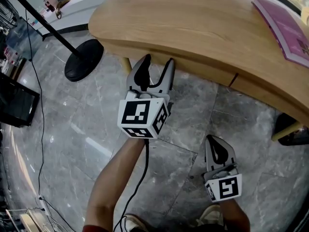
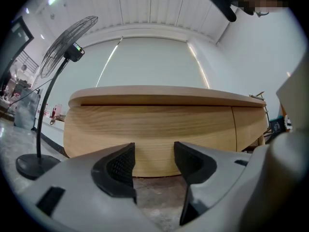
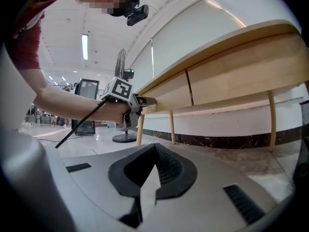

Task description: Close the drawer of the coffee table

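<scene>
The wooden coffee table point(image 1: 193, 18) curves across the top of the head view. Its drawer front point(image 1: 203, 67) runs along the near side and looks close to flush with the panel to its right; a seam point(image 2: 235, 129) divides the two. My left gripper point(image 1: 158, 62) is open, its fingertips right at the drawer front with nothing between them. In the left gripper view the drawer front point(image 2: 154, 129) fills the space beyond the left gripper point(image 2: 154, 153). My right gripper point(image 1: 217, 141) hangs low over the floor, shut and empty, well back from the table. Ahead of the right gripper point(image 3: 155, 151), the left gripper point(image 3: 145, 101) meets the table's edge.
A pink book point(image 1: 287, 30) lies on the table's right end. A standing fan's black base point(image 1: 83, 59) sits on the floor to the left, with a cable trailing from it. A black screen point(image 1: 17, 103) stands at far left. Table legs point(image 1: 126, 64) point(image 1: 286, 132) flank the drawer.
</scene>
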Demonstrator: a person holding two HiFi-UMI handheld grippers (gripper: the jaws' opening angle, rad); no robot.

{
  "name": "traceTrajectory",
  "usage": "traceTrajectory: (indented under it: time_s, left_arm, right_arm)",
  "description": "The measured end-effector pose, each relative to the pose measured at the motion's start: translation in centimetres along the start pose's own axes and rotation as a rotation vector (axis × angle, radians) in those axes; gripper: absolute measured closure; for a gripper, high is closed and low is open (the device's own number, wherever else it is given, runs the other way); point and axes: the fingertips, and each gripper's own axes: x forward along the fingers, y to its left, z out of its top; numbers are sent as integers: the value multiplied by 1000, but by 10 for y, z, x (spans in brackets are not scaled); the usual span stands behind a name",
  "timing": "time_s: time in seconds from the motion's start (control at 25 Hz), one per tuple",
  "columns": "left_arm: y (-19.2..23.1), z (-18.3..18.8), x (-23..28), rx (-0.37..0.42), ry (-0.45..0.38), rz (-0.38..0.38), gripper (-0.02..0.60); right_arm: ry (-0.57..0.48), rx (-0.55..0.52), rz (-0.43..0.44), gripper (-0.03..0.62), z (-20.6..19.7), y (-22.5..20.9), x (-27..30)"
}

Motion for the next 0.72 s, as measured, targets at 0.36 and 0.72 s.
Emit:
traceTrajectory:
  time_s: [0.36,0.72]
  left_arm:
    - [0,0,1,17,-2,-21,342]
    - [2,1,-1,16,18,-44,334]
  right_arm:
    - [2,-10,9,597,1,5,-3]
    - [7,-32,25,597,5,21,-4]
